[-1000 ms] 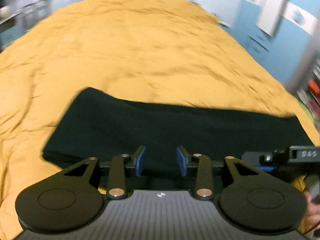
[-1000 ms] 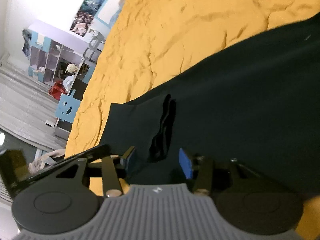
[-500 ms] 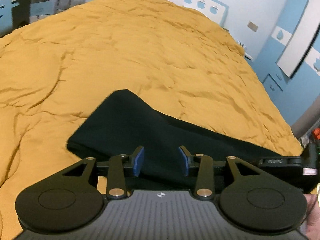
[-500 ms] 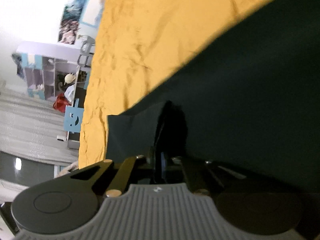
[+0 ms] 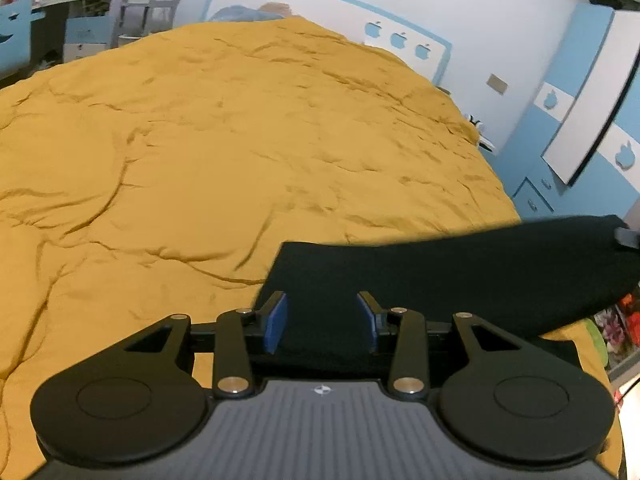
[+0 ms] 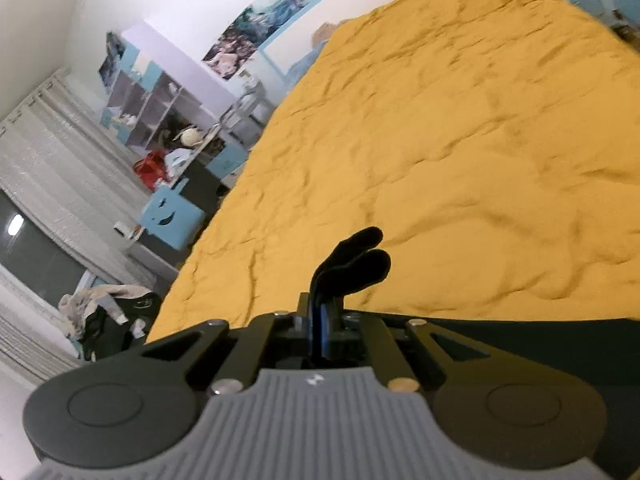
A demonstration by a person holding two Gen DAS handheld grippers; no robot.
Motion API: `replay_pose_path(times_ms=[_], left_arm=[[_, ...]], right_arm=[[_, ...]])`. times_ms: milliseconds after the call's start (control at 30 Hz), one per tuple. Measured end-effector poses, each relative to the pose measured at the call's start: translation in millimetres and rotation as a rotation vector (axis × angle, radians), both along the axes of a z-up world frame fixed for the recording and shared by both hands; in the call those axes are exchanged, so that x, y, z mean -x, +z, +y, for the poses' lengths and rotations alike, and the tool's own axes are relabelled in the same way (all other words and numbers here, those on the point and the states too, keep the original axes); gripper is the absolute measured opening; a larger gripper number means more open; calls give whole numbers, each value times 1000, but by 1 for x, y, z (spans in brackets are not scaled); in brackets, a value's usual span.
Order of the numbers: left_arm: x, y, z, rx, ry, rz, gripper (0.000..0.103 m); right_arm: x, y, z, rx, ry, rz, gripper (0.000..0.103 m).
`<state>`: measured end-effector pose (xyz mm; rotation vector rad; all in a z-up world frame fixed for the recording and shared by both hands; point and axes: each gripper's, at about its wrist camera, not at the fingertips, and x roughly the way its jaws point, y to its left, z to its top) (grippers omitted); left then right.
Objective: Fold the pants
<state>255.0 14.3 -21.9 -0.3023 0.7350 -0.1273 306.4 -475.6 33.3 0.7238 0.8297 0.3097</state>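
The black pants (image 5: 460,276) lie folded on the near part of the yellow bed cover, with their right end lifted off the bed. My left gripper (image 5: 322,322) is open, with the near edge of the pants between its blue pads, which do not press on the cloth. My right gripper (image 6: 326,320) is shut on a fold of the pants (image 6: 352,264), which sticks up past the fingertips; more black cloth hangs along the lower right of the right wrist view. The tip of the right gripper (image 5: 626,236) shows at the far right of the left wrist view.
The wide yellow bed cover (image 5: 224,148) stretches ahead. A blue and white headboard (image 5: 400,40) stands at the far end, with a blue wardrobe (image 5: 580,112) to the right. Shelves and a cluttered desk (image 6: 172,140), curtains and a pile of clothes (image 6: 104,312) are to the left.
My right gripper has shut on the pants and lifted that end off the bed. The pants have shifted to the right in the left wrist view. The left gripper has stayed open.
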Motion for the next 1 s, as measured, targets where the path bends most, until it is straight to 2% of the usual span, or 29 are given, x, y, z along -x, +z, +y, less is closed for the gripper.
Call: replay_pose_path(times_ms=[100,133,233,333,400,500,567,600,700,733,800,833,900,967,1000], left_arm=[[-6,-6,-10,-20,-32,7,46],[-9,-10,-13,-28,-36,14,46],[-19,-23,-22,-50,-50,52,46],[-26,-38,-31,-67,-66,96,46],[-27,-45,-33,-83,-70,118,46],[-26,-50,-34,-95,-76,139,46],[-26,-50,-34,-105,-71,142,46],[-27,-50,-33,-106,-65,143,46],[-29,-51,-31,-97,-53,146,46],[-29,-52,-32,-96,-54,147,46],[-30,-54,-34,-99,-63,155,46],[-31,-55,-36,-102,-68,157,46],[-30,-57,-37,-108,-71,159,46],[-29,-58,-35,-114,-73,158,46],[-28,-58,-34,-117,-71,159,46]], right_arm=[[26,-8,-50,39,-55,72,0],[35,-19,-68,46,-85,114,0],[60,-69,-109,61,-172,244,0],[76,-136,-134,51,-265,403,0],[82,-163,-136,34,-284,435,0],[83,-167,-130,72,-288,413,0],[79,-149,-127,125,-265,362,0],[81,-138,-127,147,-250,322,0],[90,-93,-114,195,-197,123,0],[90,-87,-108,262,-180,85,0],[82,-105,-99,409,-162,151,0],[79,-121,-98,446,-155,193,0],[78,-153,-99,461,-157,239,0],[82,-165,-100,435,-178,233,0],[85,-167,-104,407,-198,223,4]])
